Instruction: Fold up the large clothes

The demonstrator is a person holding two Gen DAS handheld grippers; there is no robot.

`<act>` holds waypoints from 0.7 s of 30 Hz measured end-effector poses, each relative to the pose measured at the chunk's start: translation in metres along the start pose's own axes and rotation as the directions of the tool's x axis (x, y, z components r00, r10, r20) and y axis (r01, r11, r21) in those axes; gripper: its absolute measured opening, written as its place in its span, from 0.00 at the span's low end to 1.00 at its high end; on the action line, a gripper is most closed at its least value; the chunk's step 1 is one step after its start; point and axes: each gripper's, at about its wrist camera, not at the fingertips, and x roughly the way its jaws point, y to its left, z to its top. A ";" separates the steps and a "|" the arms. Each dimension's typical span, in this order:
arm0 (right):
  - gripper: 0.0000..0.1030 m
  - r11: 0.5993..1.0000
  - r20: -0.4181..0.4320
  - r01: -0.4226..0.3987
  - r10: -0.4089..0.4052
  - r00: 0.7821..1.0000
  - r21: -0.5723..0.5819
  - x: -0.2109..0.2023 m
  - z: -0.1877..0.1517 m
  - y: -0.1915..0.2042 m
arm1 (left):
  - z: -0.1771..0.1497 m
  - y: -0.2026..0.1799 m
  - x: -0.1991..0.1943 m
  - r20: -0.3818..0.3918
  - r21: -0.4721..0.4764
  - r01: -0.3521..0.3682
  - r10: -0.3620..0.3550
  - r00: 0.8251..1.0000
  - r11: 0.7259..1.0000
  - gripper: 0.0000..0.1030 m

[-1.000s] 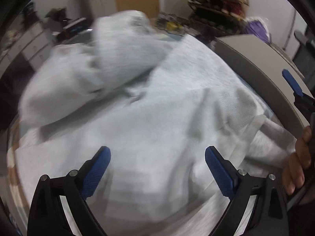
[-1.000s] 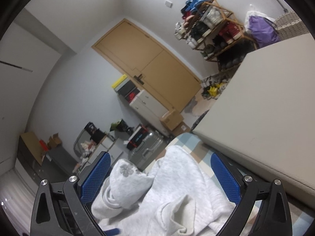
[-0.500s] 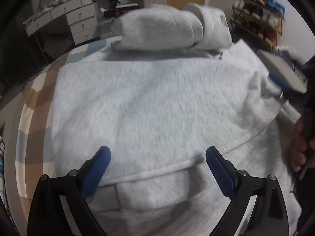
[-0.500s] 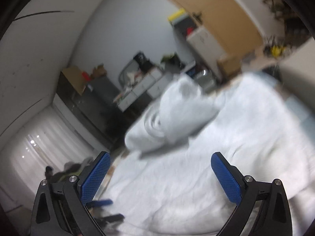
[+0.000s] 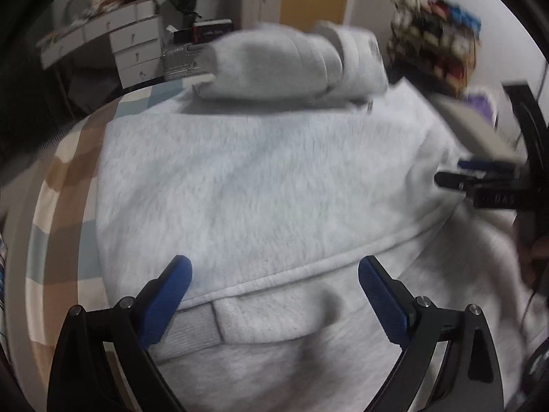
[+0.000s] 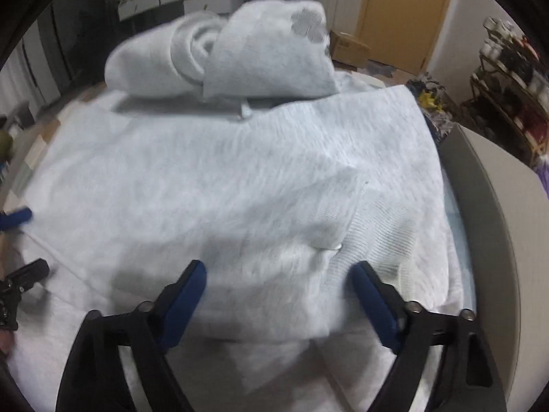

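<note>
A large light-grey sweatshirt (image 5: 257, 178) lies spread flat on the bed, and it fills the right wrist view (image 6: 223, 171) too. A bundled grey roll with a flower emblem (image 6: 240, 58) rests on its far end (image 5: 291, 65). My left gripper (image 5: 274, 274) hovers open over the near hem and a ribbed cuff (image 5: 192, 329), with no cloth pinched. My right gripper (image 6: 279, 281) points down at a folded layer near the right edge. Its jaws are closing with cloth lying between them, and the pads do not press on it. Each gripper also shows at the edge of the other's view: the right (image 5: 480, 178) and the left (image 6: 20, 240).
A checked bed cover (image 5: 61, 206) shows at the left of the garment. A beige padded slab (image 6: 497, 223) borders the right side. Beyond the bed stand white drawers (image 5: 133, 44), a shoe rack (image 5: 435, 34) and a wooden door (image 6: 405, 17). A hand (image 5: 535, 257) holds the right gripper.
Both views have swung down onto the sweatshirt; the right one faced the door and wall before. The left gripper has drawn back to the near hem. The right jaws stand narrower than before.
</note>
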 end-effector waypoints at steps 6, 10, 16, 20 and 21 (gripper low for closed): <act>0.82 0.995 -0.008 -0.058 0.058 0.998 0.085 -0.009 0.008 -0.005 | -0.015 0.018 0.024 0.037 -0.031 -0.060 0.061 0.997 0.998 0.92; 0.84 1.000 -0.111 -0.002 0.000 0.994 -0.021 0.017 0.000 0.017 | -0.015 0.016 0.025 0.040 -0.017 -0.073 0.073 0.996 0.997 0.92; 0.83 0.988 0.039 -0.126 0.123 0.992 0.088 -0.025 0.005 0.005 | -0.018 0.024 0.017 0.051 -0.034 -0.041 0.043 0.998 0.999 0.93; 0.85 0.982 -0.053 -0.137 0.145 0.988 0.129 0.013 -0.008 -0.003 | -0.019 0.022 0.017 0.045 -0.018 -0.066 0.066 0.997 0.998 0.93; 0.88 0.990 -0.018 -0.114 0.116 0.993 0.079 0.013 -0.014 0.002 | -0.019 0.020 0.013 0.044 -0.015 -0.071 0.071 0.996 0.997 0.93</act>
